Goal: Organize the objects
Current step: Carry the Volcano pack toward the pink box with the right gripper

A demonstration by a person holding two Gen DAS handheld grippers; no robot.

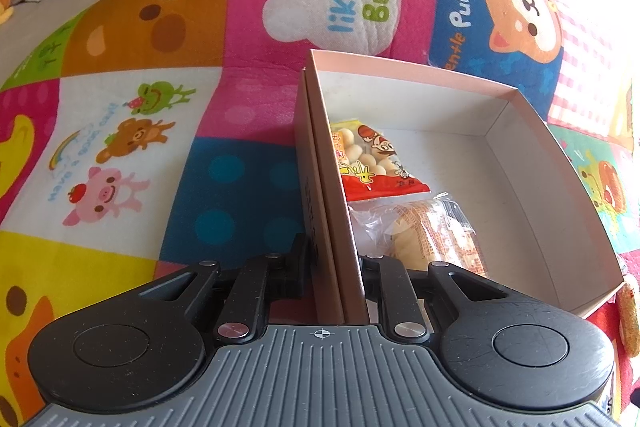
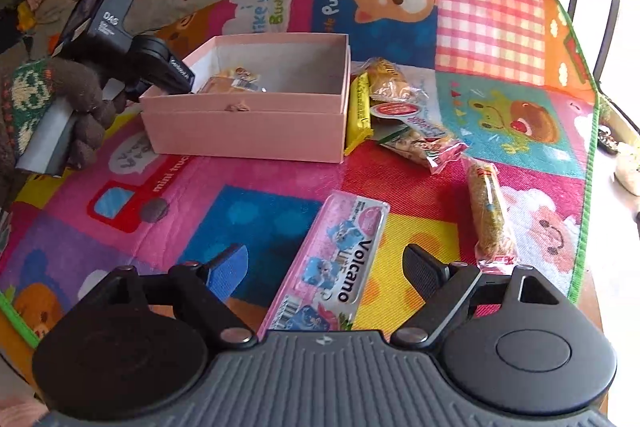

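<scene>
- Left gripper [image 1: 334, 267]: fingers pinch the near side wall of the pink box [image 1: 532, 131], one finger outside the wall, one inside.
- Inside the box, just past the inner finger: a clear-wrapped pastry [image 1: 424, 231]; beyond it an orange-and-red bag of small white balls [image 1: 368, 159] leaning against the gripped wall. Rest of the box floor is bare.
- Right gripper [image 2: 324, 267]: fingers spread wide, hovering over the long pink wafer pack [image 2: 336, 271], which lies on the mat between them; no contact visible.
- To the right of that pack: a wrapped grainy bar [image 2: 490, 211].
- Farther out, beside the box's right wall [image 2: 256, 123]: a yellow bar [image 2: 358, 111] touching the box, and a heap of mixed snack bags [image 2: 412, 123].
- Everything sits on a cartoon patchwork mat [image 1: 240, 75] covering the table.
</scene>
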